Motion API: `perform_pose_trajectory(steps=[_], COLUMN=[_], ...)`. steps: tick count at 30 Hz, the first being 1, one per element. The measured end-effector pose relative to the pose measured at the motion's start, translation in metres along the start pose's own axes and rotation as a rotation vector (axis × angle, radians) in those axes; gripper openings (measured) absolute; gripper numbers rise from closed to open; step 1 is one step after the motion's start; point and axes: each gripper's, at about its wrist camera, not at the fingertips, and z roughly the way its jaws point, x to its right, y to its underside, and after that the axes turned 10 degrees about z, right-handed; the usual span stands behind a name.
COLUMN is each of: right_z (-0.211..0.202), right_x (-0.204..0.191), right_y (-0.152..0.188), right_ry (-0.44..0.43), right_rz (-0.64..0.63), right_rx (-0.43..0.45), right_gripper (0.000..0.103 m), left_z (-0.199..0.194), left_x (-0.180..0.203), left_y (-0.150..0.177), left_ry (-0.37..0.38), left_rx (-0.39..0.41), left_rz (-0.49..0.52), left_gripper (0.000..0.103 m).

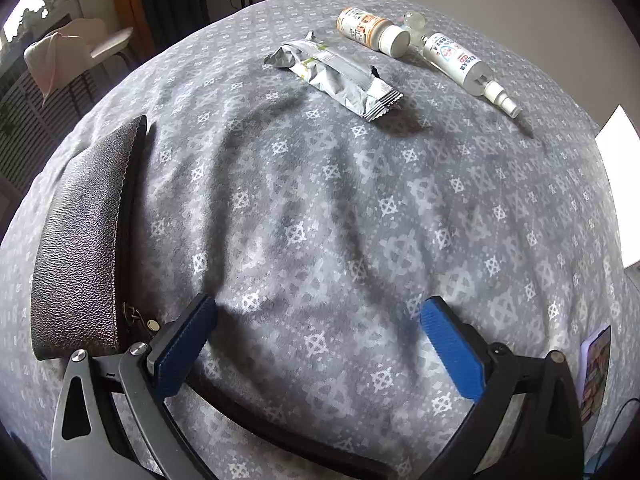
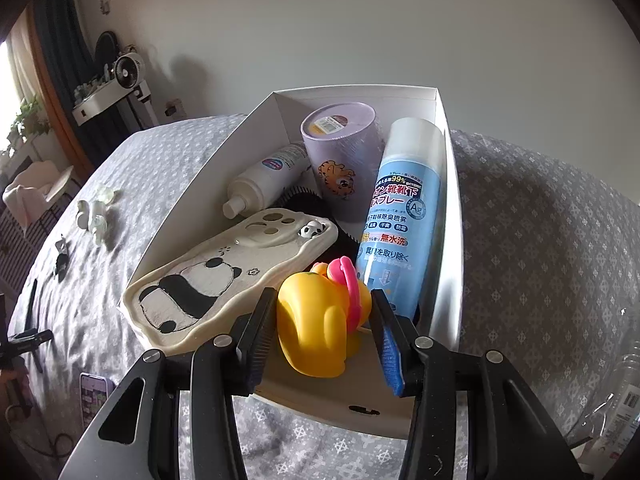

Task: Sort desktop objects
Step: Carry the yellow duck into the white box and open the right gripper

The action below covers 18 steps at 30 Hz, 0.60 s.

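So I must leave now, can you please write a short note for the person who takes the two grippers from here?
Right gripper: shut on the yellow duck, held over the near end of the white box.
Left gripper: open, holds nothing, above the grey cloth, beside the dark pouch.
Done: panda phone case, blue spray can, purple cup, white bottle in the box.
Left: release the duck; then likely snack pack, orange bottle, spray bottle.

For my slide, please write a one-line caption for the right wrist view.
Right claw shut on a yellow rubber duck above a white cardboard box of sorted items.
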Motion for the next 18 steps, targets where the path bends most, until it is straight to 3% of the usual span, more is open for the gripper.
perform_pose_trajectory(steps=[18], right_z=[0.002], right_x=[0.0005], right_y=[-0.0002], right_ry=[0.008], right_rz=[-0.007], right_rx=[0.007], right_gripper=[0.044], left_z=[-0.0008], left_x=[0.0014], left_y=[-0.0002], left_ry=[0.0], left_rx=[0.0], left_rz=[0.004], left_gripper=[0.103])
